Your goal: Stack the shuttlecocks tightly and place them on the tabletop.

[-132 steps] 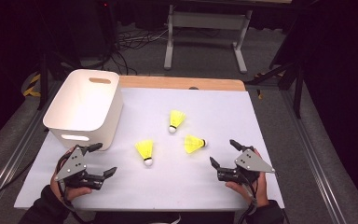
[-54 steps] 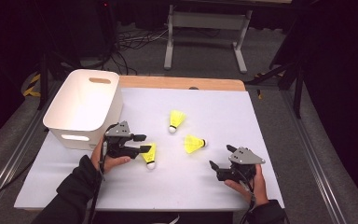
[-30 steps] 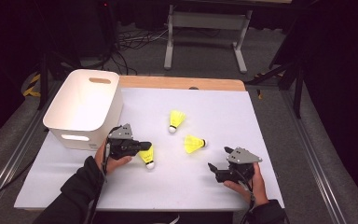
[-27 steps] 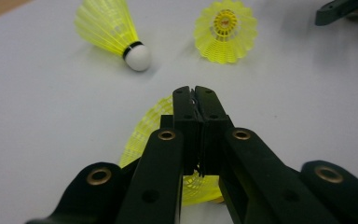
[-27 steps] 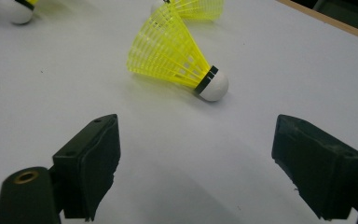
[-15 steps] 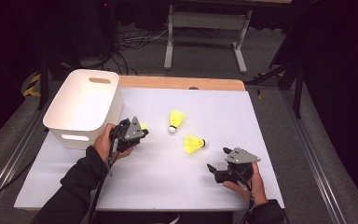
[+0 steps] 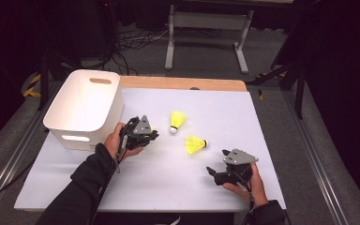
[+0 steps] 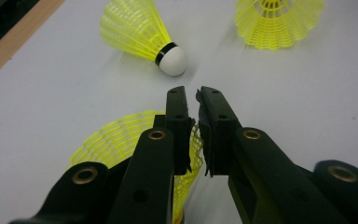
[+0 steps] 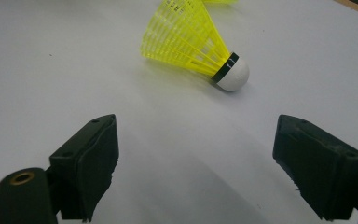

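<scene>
Looking down from the high view, the left gripper [image 7: 146, 136] sat left of centre beside the white bin [image 7: 83, 108], which looked empty, a sliver of yellow at its tip. Two shuttlecocks [image 7: 178, 120] [image 7: 196, 144] lay on the table [image 7: 168, 183] mid-frame; the right gripper [image 7: 222, 174] rested lower right, away from them.

In the left gripper view, the jaws were nearly closed, pinching the mesh skirt of a shuttlecock [image 8: 121, 144] at lower left, two more lying above.

In the right gripper view, the jaws gaped wide and empty, a shuttlecock [image 9: 191, 44] ahead at top centre.

Judging so, if binning was the aim, one was lifted and none yet dropped in.
</scene>
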Available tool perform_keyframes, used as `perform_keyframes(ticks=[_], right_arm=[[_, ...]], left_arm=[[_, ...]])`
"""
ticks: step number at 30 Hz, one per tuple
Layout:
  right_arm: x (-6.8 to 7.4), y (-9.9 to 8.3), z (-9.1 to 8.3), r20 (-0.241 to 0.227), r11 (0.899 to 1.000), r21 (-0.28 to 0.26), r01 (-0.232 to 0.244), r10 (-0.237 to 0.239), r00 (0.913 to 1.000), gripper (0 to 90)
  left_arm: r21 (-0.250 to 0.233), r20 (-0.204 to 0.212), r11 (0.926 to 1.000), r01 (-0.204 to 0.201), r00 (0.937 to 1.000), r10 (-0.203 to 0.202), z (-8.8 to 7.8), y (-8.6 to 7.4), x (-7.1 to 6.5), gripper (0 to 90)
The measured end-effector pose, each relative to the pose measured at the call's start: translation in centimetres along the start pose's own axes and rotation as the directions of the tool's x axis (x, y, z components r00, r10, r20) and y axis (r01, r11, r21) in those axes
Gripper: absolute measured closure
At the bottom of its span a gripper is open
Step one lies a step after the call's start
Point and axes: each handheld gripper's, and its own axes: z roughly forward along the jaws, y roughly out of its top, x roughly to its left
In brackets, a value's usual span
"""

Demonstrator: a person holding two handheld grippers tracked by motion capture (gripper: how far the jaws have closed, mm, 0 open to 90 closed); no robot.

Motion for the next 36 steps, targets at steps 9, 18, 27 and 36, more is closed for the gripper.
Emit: perform_keyframes(ticks=[9,18,27,36], right_arm=[[0.1,0.0,0.2,-0.038,1.000,0.017,-0.006,0.006,0.9992,16.2],[0.1,0.0,0.2,-0.047,1.000,0.014,0.002,-0.001,0.9989,15.9],[0.2,0.0,0.3,-0.051,1.000,0.021,0.006,-0.005,0.9987,16.0],[0.2,-0.1,0.3,-0.055,1.000,0.027,0.011,-0.010,0.9984,15.8]], left_arm=[[0.067,0.056,0.9971,-0.037,0.9979,0.033,1.8,1.1,-0.7,87.5],[0.091,0.122,0.9951,-0.038,0.9922,0.027,3.1,1.5,-1.2,89.1],[0.094,0.120,0.9948,-0.039,0.9924,0.027,3.7,1.2,-1.8,88.2],[0.056,0.054,0.9984,0.003,0.9986,-0.006,3.0,1.5,-1.3,80.2]])
